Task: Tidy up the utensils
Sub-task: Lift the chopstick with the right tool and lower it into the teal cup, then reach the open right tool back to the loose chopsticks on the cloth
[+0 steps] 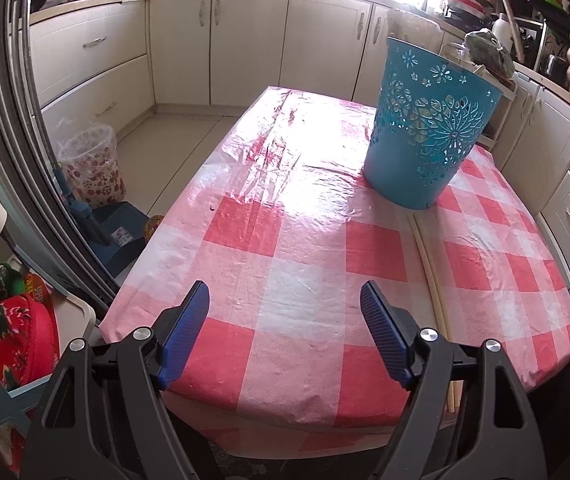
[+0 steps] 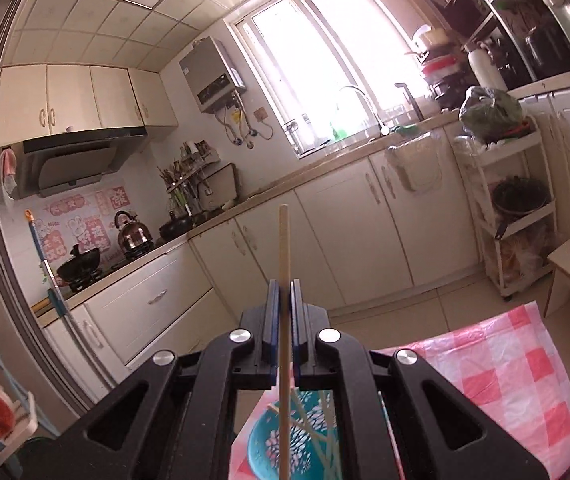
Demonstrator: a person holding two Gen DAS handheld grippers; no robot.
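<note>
- Two tools are working over a checked desk (image 1: 305, 248).
- Left tool (image 1: 285, 334) is hovering released above the near edge.
- Chopsticks (image 1: 431, 272) are lying on the desk before a teal bin (image 1: 425, 148).
- Right tool (image 2: 284, 312) is gripping one upright chopstick (image 2: 284, 248) over the bin (image 2: 261, 444).

A home kitchen: range hood (image 2: 73, 160), kettle (image 2: 133, 234), sink faucet (image 2: 359, 98), cabinets (image 1: 221, 40)

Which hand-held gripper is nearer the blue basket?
Right. The right hand-held gripper is above the blue basket, shut on a chopstick. The left hand-held gripper hangs open over the table's near edge, well short of it.
</note>
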